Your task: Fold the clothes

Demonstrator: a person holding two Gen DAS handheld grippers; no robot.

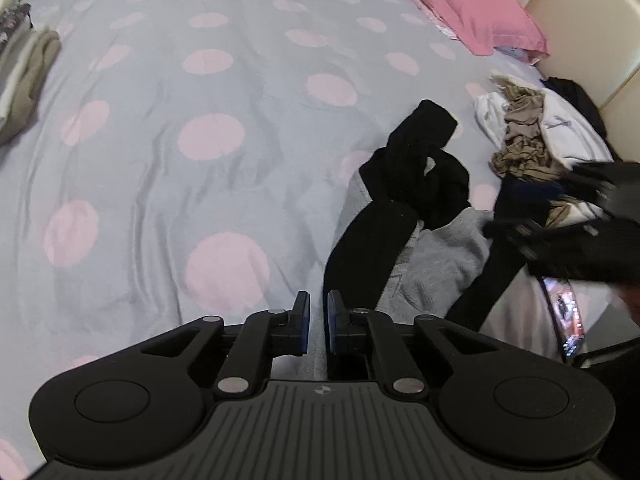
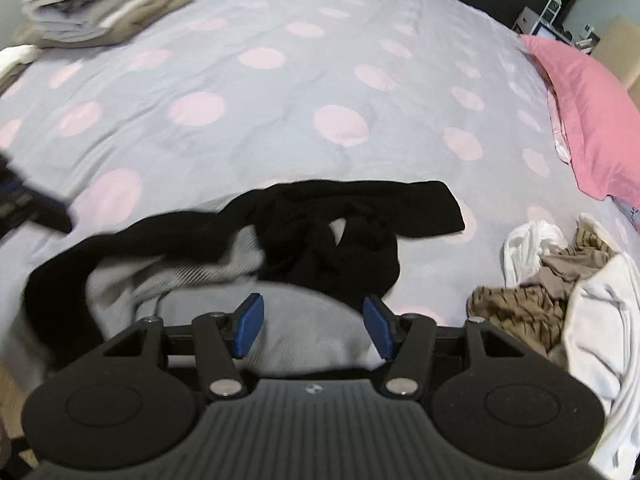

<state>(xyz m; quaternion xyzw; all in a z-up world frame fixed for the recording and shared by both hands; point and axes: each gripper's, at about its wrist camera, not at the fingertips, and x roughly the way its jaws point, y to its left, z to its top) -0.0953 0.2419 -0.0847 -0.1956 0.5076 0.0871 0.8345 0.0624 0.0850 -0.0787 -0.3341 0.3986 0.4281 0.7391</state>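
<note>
A black garment (image 1: 416, 176) lies crumpled and twisted over a grey garment (image 1: 436, 264) on the spotted bedspread (image 1: 200, 140). My left gripper (image 1: 318, 312) is nearly shut, with a narrow gap, at the bed's near edge beside the grey cloth; whether it pinches the cloth is unclear. My right gripper (image 2: 314, 320) is open just above the grey garment (image 2: 304, 344), with the black garment (image 2: 344, 224) beyond it. The right gripper shows blurred in the left wrist view (image 1: 532, 232).
A pile of white and tan unfolded clothes (image 2: 560, 280) lies to the right. A stack of folded clothes (image 2: 104, 4) sits at the far left of the bed. A pink pillow (image 2: 592, 120) lies far right. A phone (image 1: 568, 316) lies near the bed's edge.
</note>
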